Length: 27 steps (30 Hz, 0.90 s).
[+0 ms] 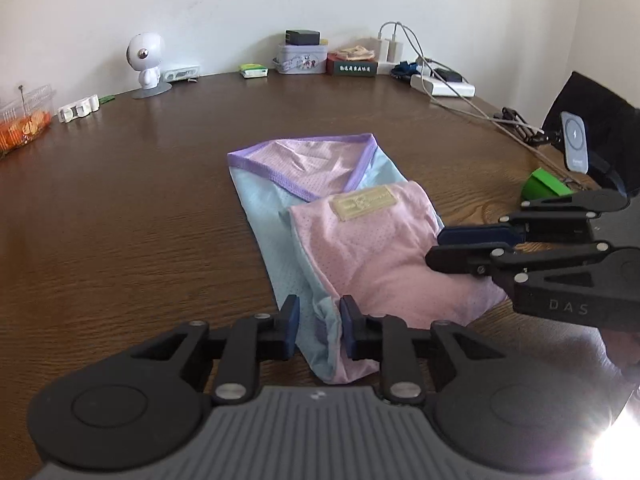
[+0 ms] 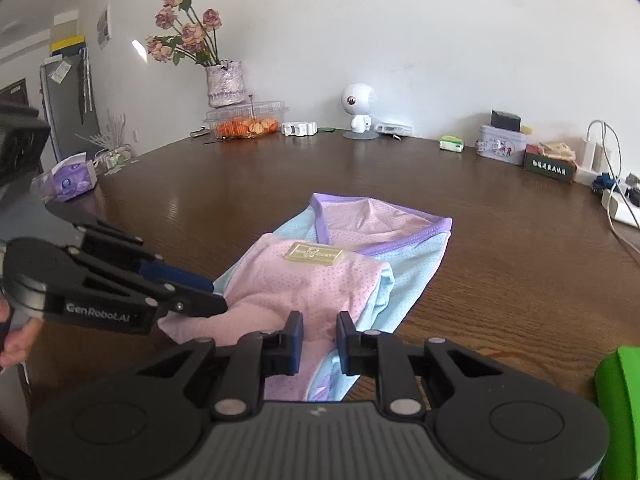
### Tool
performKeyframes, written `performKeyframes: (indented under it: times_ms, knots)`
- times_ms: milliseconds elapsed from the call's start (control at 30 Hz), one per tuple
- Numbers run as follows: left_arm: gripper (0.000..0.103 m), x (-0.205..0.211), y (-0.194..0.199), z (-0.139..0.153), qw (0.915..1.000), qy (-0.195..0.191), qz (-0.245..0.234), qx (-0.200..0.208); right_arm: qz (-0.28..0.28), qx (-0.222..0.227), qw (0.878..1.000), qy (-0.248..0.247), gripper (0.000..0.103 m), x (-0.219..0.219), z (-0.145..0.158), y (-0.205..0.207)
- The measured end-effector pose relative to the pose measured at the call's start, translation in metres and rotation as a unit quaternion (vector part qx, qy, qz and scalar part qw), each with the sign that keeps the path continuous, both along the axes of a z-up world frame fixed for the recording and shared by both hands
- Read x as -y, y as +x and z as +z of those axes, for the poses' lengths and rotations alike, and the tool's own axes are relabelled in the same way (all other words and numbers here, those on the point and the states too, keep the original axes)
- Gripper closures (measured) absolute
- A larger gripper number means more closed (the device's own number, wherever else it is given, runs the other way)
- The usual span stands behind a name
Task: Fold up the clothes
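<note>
The left tool [image 1: 319, 330] is holding its jaws narrowly apart around the near corner of the garment [image 1: 340, 232], the cloth lying between the pads; whether they are pinching it cannot be told. The right tool [image 2: 319, 338] is sitting the same way over the garment's [image 2: 332, 280] near edge, jaws slightly parted. The garment is lying on the table [image 1: 120, 208], its long axis running from the tools away toward the wall, purple-banded waist at the far end. It is pink and pale blue mesh, folded over itself, a gold label facing up. Far behind the garment, a clear box [image 2: 246, 118] is holding oranges, and a vase [image 2: 224, 84] is holding flowers.
</note>
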<state>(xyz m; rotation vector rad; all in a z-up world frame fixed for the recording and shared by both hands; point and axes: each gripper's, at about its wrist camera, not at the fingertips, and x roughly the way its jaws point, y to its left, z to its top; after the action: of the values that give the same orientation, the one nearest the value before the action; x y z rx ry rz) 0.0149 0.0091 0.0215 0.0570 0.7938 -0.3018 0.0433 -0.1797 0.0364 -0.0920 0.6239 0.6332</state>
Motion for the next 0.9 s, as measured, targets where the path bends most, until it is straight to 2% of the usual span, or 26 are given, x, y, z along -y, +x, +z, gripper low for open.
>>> performKeyframes:
  times_ms: [67, 100, 133, 167, 233, 333, 367, 467, 500, 567, 600, 667, 733, 800, 900]
  knots:
    - [0.080, -0.007, 0.007, 0.009, 0.9996, -0.015, -0.015, -0.016, -0.009, 0.002, 1.000, 0.002, 0.085, 0.002, 0.015, 0.014]
    - [0.079, -0.014, 0.012, 0.018, 0.9990, -0.039, -0.014, -0.018, -0.013, 0.003, 1.000, 0.004, 0.086, 0.003, 0.023, 0.022]
    - [0.073, -0.019, 0.020, 0.026, 0.9985, -0.052, -0.009, -0.012, -0.017, 0.004, 1.000, 0.005, 0.086, 0.005, 0.030, 0.029]
    - [0.059, -0.022, 0.032, 0.034, 0.9988, -0.049, 0.000, 0.004, -0.022, 0.005, 1.000, 0.006, 0.086, 0.006, 0.038, 0.036]
    - [0.046, -0.025, 0.059, 0.046, 0.9986, -0.040, 0.018, 0.031, -0.038, 0.005, 0.999, -0.003, 0.078, 0.006, 0.049, 0.059]
    - [0.050, -0.021, 0.119, 0.039, 0.9987, -0.019, 0.045, 0.013, -0.084, -0.028, 0.995, -0.047, 0.075, -0.003, 0.043, 0.121]
    - [0.056, -0.020, 0.139, 0.034, 0.9985, -0.018, 0.052, 0.000, -0.092, -0.047, 0.993, -0.052, 0.075, -0.005, 0.038, 0.139]
    - [0.062, -0.017, 0.178, 0.017, 0.9975, -0.011, 0.060, -0.034, -0.100, -0.104, 0.989, -0.023, 0.079, -0.008, 0.022, 0.173]
    - [0.065, -0.017, 0.184, 0.014, 0.9967, -0.005, 0.070, -0.039, -0.105, -0.108, 0.988, -0.029, 0.081, -0.010, 0.018, 0.178]
    - [0.066, -0.014, 0.188, 0.008, 0.9969, 0.014, 0.071, -0.029, -0.110, -0.098, 0.988, -0.052, 0.085, -0.015, 0.011, 0.179]
    - [0.068, -0.013, 0.188, 0.006, 0.9970, 0.026, 0.069, -0.021, -0.109, -0.102, 0.987, -0.054, 0.092, -0.016, 0.007, 0.180]
    - [0.089, -0.014, 0.186, 0.004, 0.9974, 0.028, 0.064, -0.017, -0.110, -0.094, 0.988, -0.062, 0.097, -0.015, 0.005, 0.178]
    - [0.100, -0.018, 0.184, 0.004, 0.9979, 0.016, 0.060, -0.017, -0.118, -0.089, 0.987, -0.060, 0.101, -0.012, 0.005, 0.174]
    - [0.100, -0.024, 0.179, 0.012, 0.9978, -0.018, 0.062, -0.014, -0.119, -0.083, 0.988, -0.046, 0.102, -0.006, 0.011, 0.168]
    - [0.101, -0.028, 0.160, 0.033, 0.9977, -0.042, 0.052, 0.014, -0.112, -0.065, 0.991, -0.022, 0.102, 0.005, 0.028, 0.147]
